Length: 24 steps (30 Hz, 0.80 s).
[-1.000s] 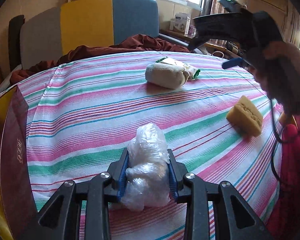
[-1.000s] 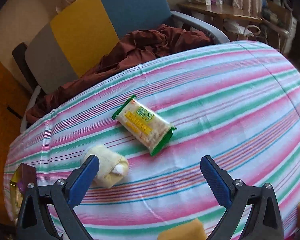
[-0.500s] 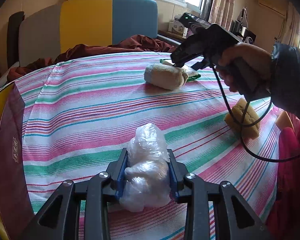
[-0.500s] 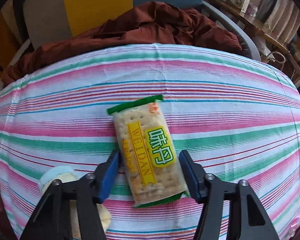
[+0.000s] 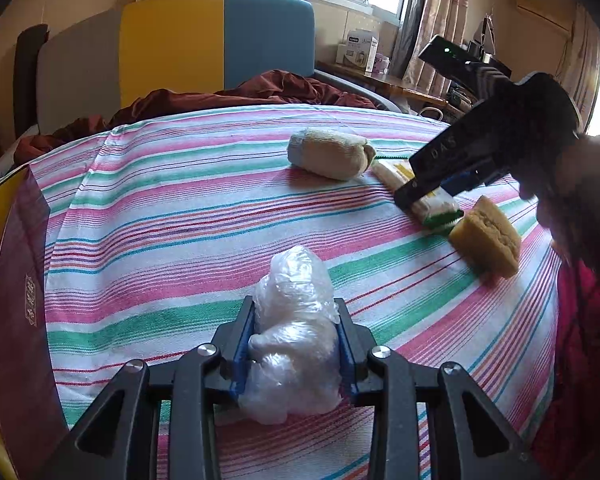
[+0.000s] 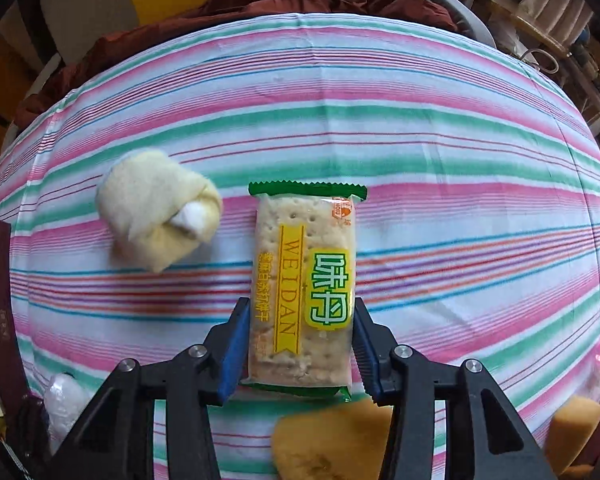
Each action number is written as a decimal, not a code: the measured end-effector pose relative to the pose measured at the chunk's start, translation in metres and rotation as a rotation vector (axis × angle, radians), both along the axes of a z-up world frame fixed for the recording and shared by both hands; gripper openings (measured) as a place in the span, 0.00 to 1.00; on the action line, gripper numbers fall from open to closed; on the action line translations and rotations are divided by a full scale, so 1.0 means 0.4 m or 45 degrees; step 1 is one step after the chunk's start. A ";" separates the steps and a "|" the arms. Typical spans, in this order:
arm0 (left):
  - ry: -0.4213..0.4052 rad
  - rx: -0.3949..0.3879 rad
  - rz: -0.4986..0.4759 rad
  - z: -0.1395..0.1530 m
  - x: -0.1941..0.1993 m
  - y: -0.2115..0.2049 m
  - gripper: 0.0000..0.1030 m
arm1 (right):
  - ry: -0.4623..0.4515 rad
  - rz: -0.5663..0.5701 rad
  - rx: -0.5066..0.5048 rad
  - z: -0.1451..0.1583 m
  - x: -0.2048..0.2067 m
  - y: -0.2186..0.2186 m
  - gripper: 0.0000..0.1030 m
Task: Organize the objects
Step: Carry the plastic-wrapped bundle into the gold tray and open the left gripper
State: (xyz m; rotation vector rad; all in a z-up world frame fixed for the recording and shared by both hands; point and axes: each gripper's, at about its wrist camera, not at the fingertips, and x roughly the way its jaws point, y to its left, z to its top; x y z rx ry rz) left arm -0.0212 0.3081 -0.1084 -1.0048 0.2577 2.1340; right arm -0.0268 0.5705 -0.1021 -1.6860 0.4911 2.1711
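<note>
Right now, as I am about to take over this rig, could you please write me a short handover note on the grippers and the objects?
Left gripper: shut on the crumpled plastic bag, low over the striped cloth.
Right gripper: jaws have just closed around the cracker packet, which lies flat on the cloth; pads at both long edges.
Loose on the cloth: rolled cream towel left of the packet, yellow sponge near its closer end.
Done: both grasps made.
Left: lift and place bag and packet, then towel and sponge. Where they go is not visible.

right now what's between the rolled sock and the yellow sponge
The cracker packet lies between the rolled sock and yellow sponge, clearest in the left wrist view.
</note>
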 end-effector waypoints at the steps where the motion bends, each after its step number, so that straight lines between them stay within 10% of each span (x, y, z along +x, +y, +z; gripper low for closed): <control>1: -0.001 0.002 0.000 0.001 0.000 -0.001 0.33 | 0.011 0.010 0.006 0.001 0.009 -0.020 0.47; 24: 0.066 -0.066 -0.005 0.004 0.026 0.007 0.34 | 0.114 0.109 0.070 -0.002 0.064 -0.124 0.54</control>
